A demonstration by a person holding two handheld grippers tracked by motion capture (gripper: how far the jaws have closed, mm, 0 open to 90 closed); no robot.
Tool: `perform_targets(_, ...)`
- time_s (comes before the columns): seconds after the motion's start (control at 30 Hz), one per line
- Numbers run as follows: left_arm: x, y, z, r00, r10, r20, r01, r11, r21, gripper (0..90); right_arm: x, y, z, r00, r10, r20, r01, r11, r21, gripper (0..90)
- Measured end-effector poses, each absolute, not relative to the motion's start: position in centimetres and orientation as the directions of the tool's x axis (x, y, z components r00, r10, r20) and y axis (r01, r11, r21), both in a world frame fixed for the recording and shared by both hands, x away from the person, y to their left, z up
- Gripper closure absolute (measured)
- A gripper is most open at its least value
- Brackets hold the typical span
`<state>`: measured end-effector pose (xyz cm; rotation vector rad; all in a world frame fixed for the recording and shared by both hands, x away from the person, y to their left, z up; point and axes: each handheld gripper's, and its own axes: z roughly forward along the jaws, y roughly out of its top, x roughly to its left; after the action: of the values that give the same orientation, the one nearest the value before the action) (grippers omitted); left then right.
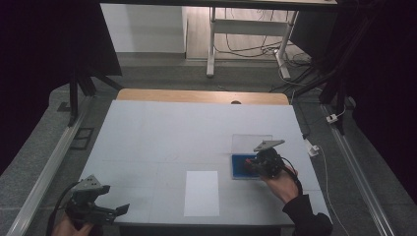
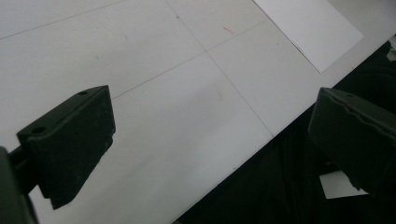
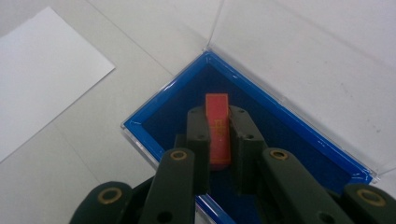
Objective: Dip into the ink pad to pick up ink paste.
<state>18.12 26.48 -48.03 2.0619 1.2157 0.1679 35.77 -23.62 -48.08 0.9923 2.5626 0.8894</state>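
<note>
The high view is dim and grainy, its corners falling to black around the pale grey rectangular table top (image 1: 162, 142), which catches soft overhead light. Beyond the table the floor is brighter. Both gripper views are evenly lit; near jaws look soft.
</note>
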Motion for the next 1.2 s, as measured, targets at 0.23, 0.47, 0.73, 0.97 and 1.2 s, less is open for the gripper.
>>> perform_targets(0.23, 18.1, 26.5, -48.0, 0.545, 0.804, -0.237, 0.709, -0.29, 0.643, 0.7, 35.8, -24.6, -46.8, -0.714, 0.7, -0.006, 0.5, 0.515, 0.696, 80.3)
perform_targets(0.47, 18.1, 26.5, -48.0, 0.546, 0.804, -0.237, 0.708, -0.291, 0.643, 0.7, 35.9, -25.5, -46.4, -0.695, 0.719, -0.001, 0.503, 0.488, 0.713, 80.3)
perform_targets(0.73, 18.0, 26.5, -48.0, 0.546, 0.803, -0.237, 0.708, -0.291, 0.643, 0.7, 36.2, -25.6, -47.1, -0.709, 0.705, -0.011, 0.51, 0.524, 0.682, 80.3)
perform_targets(0.97, 18.1, 26.5, -48.0, 0.546, 0.803, -0.239, 0.709, -0.29, 0.643, 0.6, 36.7, -25.9, -47.8, -0.696, 0.718, 0.005, 0.543, 0.521, 0.658, 80.2)
perform_targets(1.2, 18.0, 26.5, -48.0, 0.546, 0.804, -0.236, 0.708, -0.292, 0.643, 0.6, 36.9, -25.8, -48.1, -0.695, 0.719, 0.0, 0.55, 0.532, 0.644, 80.5)
